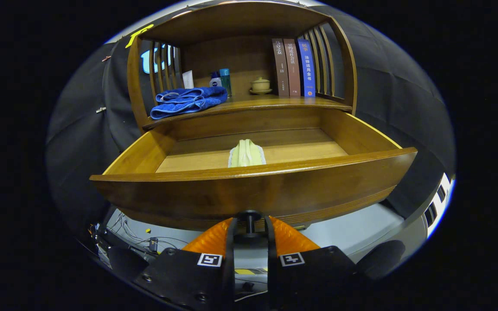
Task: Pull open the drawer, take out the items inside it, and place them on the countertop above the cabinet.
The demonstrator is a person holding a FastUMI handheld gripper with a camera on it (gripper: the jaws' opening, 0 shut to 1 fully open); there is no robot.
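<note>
The wooden drawer stands pulled far out of the cabinet, its front panel just ahead of my fingers. Inside it, near the middle of the drawer floor, lies a folded pale green cloth with a white edge. My gripper is shut on the dark round drawer knob, which sits between the two fingertips below the front panel's lower edge. The countertop runs above the drawer, beyond its back.
On the countertop lie a folded blue towel, two small bottles, a small lidded pot on a saucer and three upright books. Slatted wooden sides and a roof enclose the shelf. Cables lie on the floor below, left.
</note>
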